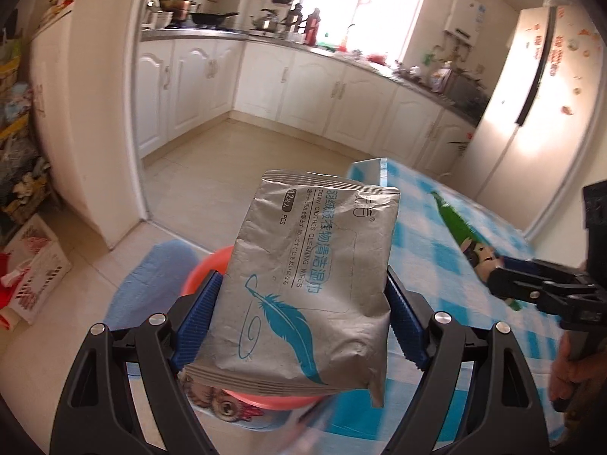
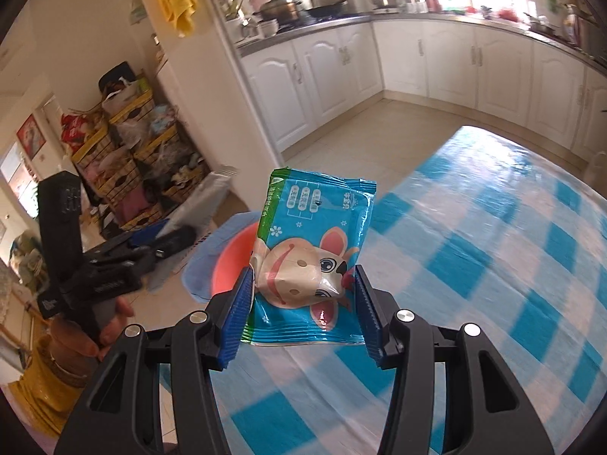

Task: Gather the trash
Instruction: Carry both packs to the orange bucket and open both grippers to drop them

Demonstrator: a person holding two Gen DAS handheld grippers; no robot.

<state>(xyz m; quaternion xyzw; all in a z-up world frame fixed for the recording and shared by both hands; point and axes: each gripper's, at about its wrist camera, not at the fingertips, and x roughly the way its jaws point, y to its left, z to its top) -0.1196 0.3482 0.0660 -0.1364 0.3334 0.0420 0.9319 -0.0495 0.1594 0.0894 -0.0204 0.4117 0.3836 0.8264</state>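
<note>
**Two packets held over the red basin, both hands loaded**

Left wrist view: the left gripper [image 1: 303, 322] is clamped on a silver wipes packet [image 1: 303, 276], its blue pads pressing the packet's two long edges. The packet's long axis runs forward, away from the camera, its far end raised. Directly beneath and just beyond the jaws sits a red basin [image 1: 201, 269], on what looks like a blue stool [image 1: 151, 276] beside the blue-checked tablecloth [image 1: 436, 265]. At the right edge the other tool reaches in above the table, blurred.

Right wrist view: the right gripper [image 2: 303, 311] is closed on a blue cartoon-mouse packet [image 2: 311, 261], gripped by its sides near the lower half, its long axis upright and leaning slightly away. The red basin [image 2: 235, 265] lies ahead and to the left of this packet, partly hidden behind it, off the table's edge.

Judged from both views, the basin is the likely drop point. The left hand's packet already hangs above it; the right hand's packet is near it and would need to travel leftward, off the tablecloth [image 2: 474, 265].
</note>
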